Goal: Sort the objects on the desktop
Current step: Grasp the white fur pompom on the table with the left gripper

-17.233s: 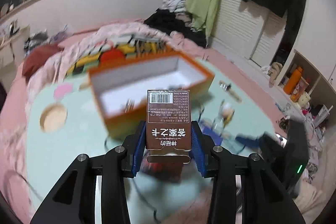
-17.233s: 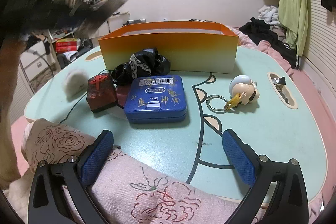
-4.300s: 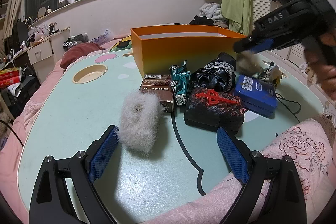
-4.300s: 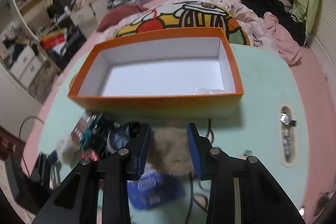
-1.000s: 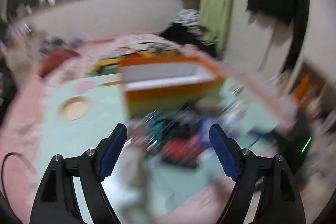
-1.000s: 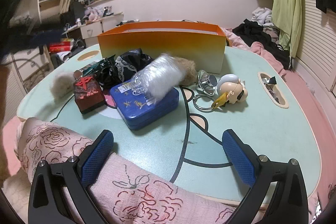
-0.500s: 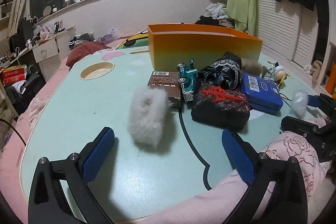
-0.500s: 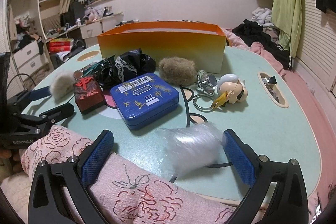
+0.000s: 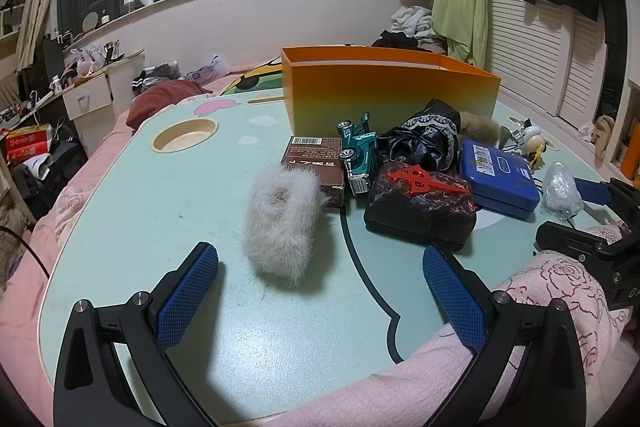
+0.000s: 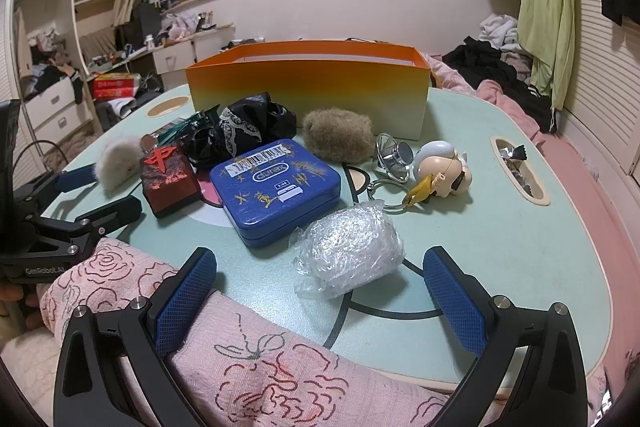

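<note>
**Both grippers empty, clutter tight — snag risk on the next pick**

Left gripper (image 9: 320,279): jaws spread wide, just been opening, nothing between the pads. It sits low over the near edge of the mint-green table (image 9: 132,211), with the white fur pom-pom (image 9: 282,223) just ahead of the gap.

Right gripper (image 10: 320,287): jaws wide apart too, nothing clamped. The crumpled clear plastic wrap (image 10: 350,251) lies on the table between and just ahead of the pads, not touched by either.

Risks, my read:
- Pom-pom touches the brown carton (image 9: 316,163). A wide closing stroke could nudge the carton or the teal toy car (image 9: 360,159) leaning beside it.
- Fur compresses, so the pads may bite only loose hair and it slips out on the lift.
- Plastic wrap is light and springy — a pad could push it sideways into the blue tin (image 10: 280,187) instead of gripping it.
- The 2 grippers sit close, both over the pink rose-print fabric (image 10: 256,359) at the near edge. Simultaneous reaches toward the middle pile could collide.
- Orange box (image 10: 308,91) stands at the far side behind the black lace cloth (image 10: 244,131) and brown fur ball (image 10: 338,137). A low carry could clip those or the box wall.

Sorting looks barely started; whether the box holds anything cannot be told from here.
</note>
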A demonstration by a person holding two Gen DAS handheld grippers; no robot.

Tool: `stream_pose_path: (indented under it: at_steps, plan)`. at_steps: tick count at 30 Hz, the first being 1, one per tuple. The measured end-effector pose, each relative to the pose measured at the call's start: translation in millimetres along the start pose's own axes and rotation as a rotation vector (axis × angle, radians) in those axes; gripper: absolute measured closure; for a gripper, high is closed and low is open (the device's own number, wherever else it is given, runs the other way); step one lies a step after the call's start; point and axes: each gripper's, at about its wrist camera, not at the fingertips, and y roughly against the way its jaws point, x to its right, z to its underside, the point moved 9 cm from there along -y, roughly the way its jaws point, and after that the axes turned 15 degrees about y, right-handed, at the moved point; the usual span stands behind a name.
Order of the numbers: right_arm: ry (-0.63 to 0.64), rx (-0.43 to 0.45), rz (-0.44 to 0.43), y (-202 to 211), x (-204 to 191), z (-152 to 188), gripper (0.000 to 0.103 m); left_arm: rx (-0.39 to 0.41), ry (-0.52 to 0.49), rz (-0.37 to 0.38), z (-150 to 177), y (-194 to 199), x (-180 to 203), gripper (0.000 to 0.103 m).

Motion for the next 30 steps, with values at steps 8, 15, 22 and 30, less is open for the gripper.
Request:
stream_pose_path:
  at_steps: [8,15,22,30]
  plan:
    - [0.0,0.0,0.0,0,0,0,0.0,0.0,0.0,0.0,0,-3,0,0.001]
    - [0.0,0.0,0.0,1,0,0,0.0,0.005,0.003,0.003,0,1,-1,0.001]
    - [0.0,0.0,0.0,1,0,0,0.0,0.06,0.071,0.071,-7,29,-10,0.019]
    - [-0.014,0.013,-0.008,1,1,-1,0.0,0.041,0.12,0.039,1,45,-24,0.061]
